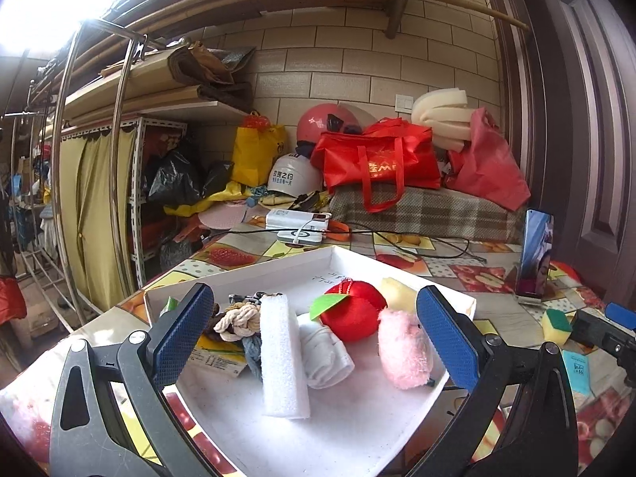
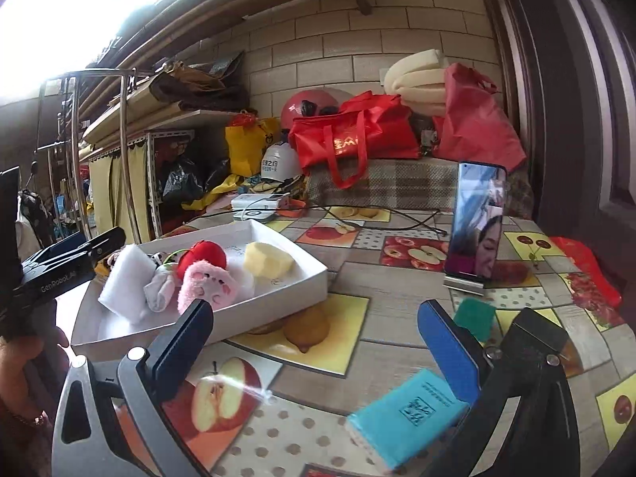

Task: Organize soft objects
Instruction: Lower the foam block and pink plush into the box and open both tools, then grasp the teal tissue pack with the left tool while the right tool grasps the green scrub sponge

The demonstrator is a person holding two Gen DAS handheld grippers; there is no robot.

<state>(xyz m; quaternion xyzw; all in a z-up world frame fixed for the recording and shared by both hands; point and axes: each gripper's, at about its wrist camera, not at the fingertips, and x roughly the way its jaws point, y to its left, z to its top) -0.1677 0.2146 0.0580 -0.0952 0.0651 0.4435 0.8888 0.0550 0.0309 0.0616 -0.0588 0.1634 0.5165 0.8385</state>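
A white tray (image 1: 254, 274) holds a white foam block (image 1: 284, 357), a rolled white sock (image 1: 324, 353), a red plush apple (image 1: 353, 310), a pink plush toy (image 1: 403, 351), a pale yellow sponge (image 1: 397, 294) and a knotted rope (image 1: 236, 320). My left gripper (image 1: 314, 296) hangs open over the tray's near side, holding nothing. My right gripper (image 2: 316, 310) is open above the tablecloth, right of the tray (image 2: 258, 314). A yellow sponge with a green top (image 2: 475, 318) lies just beyond its right finger. A teal packet (image 2: 409, 417) rests under that finger.
A phone (image 2: 477, 222) stands upright on a stand at the right. A power bank and cables (image 1: 302, 226) lie behind the tray. Bags, helmets and folded foam pile up against the brick wall. A person's hand (image 2: 24, 357) holds the left gripper.
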